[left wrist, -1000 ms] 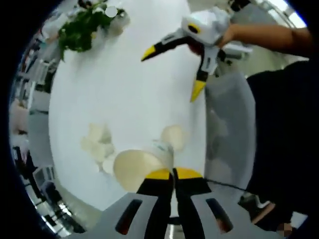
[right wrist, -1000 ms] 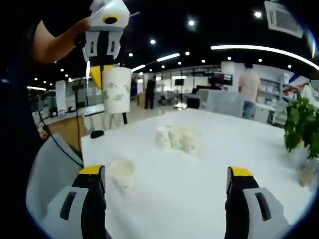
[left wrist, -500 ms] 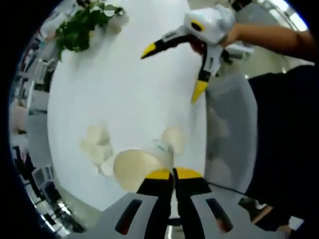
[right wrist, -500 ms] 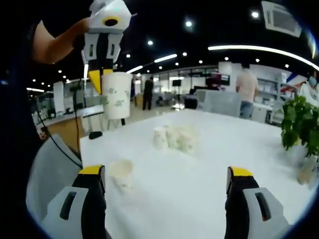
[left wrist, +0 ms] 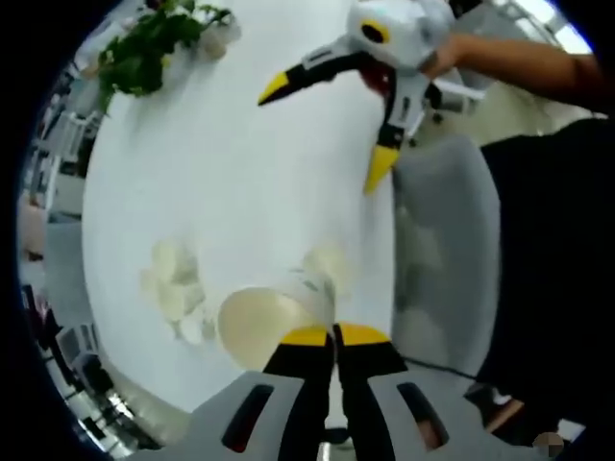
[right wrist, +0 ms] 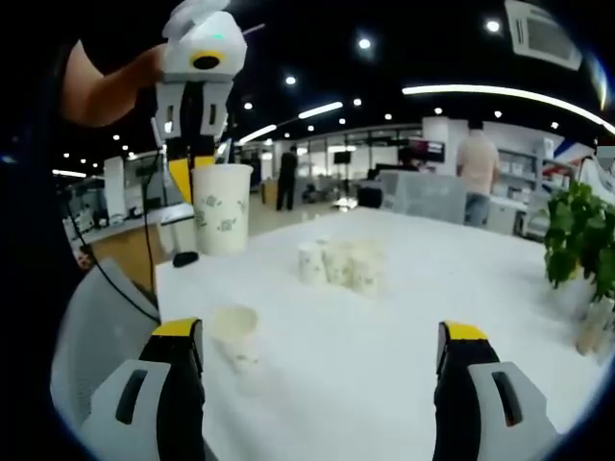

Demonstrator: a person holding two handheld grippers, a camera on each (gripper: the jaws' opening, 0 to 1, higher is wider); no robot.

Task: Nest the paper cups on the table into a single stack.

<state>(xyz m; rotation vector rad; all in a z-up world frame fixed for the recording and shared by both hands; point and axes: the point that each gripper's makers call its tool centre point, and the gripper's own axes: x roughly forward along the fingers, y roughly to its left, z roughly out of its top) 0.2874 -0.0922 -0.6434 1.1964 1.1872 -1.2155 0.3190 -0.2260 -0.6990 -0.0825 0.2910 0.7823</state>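
Left hand-held gripper (left wrist: 334, 334) pinches a paper cup (left wrist: 261, 322) by its rim above the white table (left wrist: 240, 192).
Its jaws are closed on the cup wall. The right hand-held gripper (right wrist: 322, 336) is spread wide, holding nothing. 1 lone cup (right wrist: 235, 336) stands near the table edge; a cluster of cups (right wrist: 336, 264) sits farther in.

White tabletop (right wrist: 404, 317) in front of me, carrying a single paper cup (right wrist: 235, 331) standing alone near my side. A cluster of paper cups (right wrist: 336, 264) stands further in toward the middle, well apart from the single one. A potted plant (right wrist: 581, 259) sits near the far right edge.
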